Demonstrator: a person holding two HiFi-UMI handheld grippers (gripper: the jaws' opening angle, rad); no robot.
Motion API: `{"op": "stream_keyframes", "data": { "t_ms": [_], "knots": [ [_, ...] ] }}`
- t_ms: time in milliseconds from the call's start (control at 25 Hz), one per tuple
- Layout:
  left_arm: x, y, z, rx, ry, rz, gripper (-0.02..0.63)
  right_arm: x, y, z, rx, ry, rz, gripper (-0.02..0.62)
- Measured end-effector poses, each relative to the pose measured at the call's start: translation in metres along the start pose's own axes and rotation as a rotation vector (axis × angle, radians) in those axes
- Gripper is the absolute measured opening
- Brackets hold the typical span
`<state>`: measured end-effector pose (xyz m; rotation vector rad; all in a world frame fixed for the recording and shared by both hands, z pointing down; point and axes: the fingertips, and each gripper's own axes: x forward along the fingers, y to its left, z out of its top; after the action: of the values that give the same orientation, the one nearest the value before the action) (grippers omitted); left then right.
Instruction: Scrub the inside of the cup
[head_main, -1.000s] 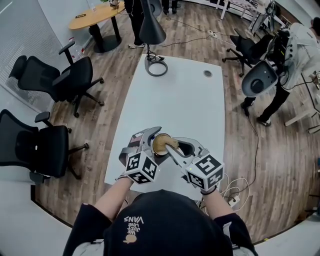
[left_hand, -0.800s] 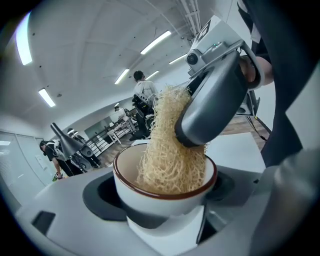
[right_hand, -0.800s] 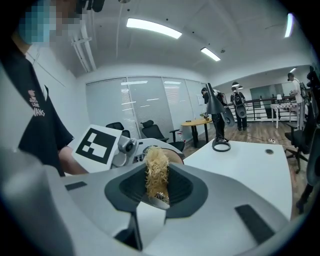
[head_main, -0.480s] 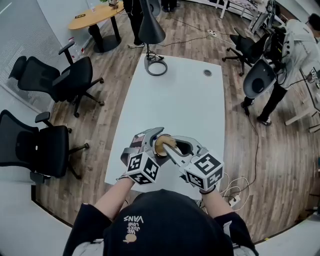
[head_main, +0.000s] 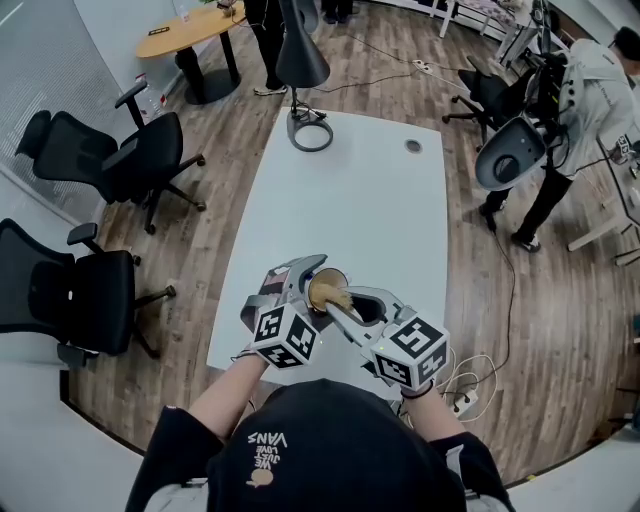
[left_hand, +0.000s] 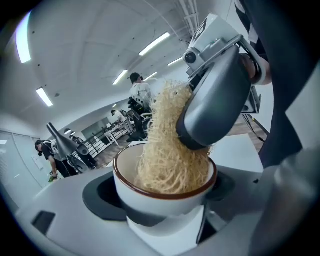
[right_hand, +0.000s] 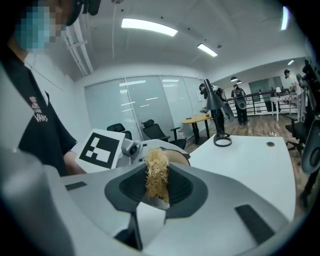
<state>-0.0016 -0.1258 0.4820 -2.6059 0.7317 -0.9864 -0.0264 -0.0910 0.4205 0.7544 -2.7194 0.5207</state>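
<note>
A white cup (left_hand: 165, 192) with a brown rim sits clamped between the jaws of my left gripper (head_main: 305, 290), held above the near end of the white table (head_main: 350, 190). My right gripper (head_main: 345, 300) is shut on a tan fibrous scrubber (left_hand: 167, 145), whose lower end is pushed down inside the cup. In the right gripper view the scrubber (right_hand: 156, 177) stands pinched upright between the jaws, with the cup's rim (right_hand: 177, 156) just behind it. In the head view the cup (head_main: 325, 288) shows between the two marker cubes.
A black desk lamp (head_main: 303, 60) with a ring base stands at the table's far end, near a round cable grommet (head_main: 413, 146). Black office chairs (head_main: 110, 155) stand to the left. A person (head_main: 575, 110) stands at the far right. Cables lie on the wood floor.
My right gripper has shifted slightly down and right while the scrubber stays in the cup. The left gripper and cup have barely moved. The person at the far right has shifted.
</note>
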Motion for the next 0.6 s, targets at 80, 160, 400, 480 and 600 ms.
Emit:
{"op": "stream_keyframes", "data": {
  "t_ms": [80,160,400,480,600],
  "knots": [
    [0.001,-0.002,0.001,-0.003,-0.004,-0.006,0.431,0.002,0.002,0.005,0.001,-0.021,0.009,0.091],
    [0.001,-0.005,0.004,0.004,-0.01,-0.008,0.431,0.001,-0.005,0.01,0.0,-0.042,-0.02,0.091],
    [0.0,-0.007,0.007,-0.004,-0.035,0.001,0.431,-0.011,-0.029,0.008,0.057,-0.063,-0.11,0.091],
    [0.001,-0.004,0.005,-0.019,-0.031,0.005,0.431,-0.011,-0.026,0.004,0.067,-0.054,-0.099,0.091],
    [0.001,0.001,0.002,-0.058,-0.037,0.014,0.431,-0.013,-0.019,0.002,0.099,-0.075,-0.061,0.091]
  ]
}}
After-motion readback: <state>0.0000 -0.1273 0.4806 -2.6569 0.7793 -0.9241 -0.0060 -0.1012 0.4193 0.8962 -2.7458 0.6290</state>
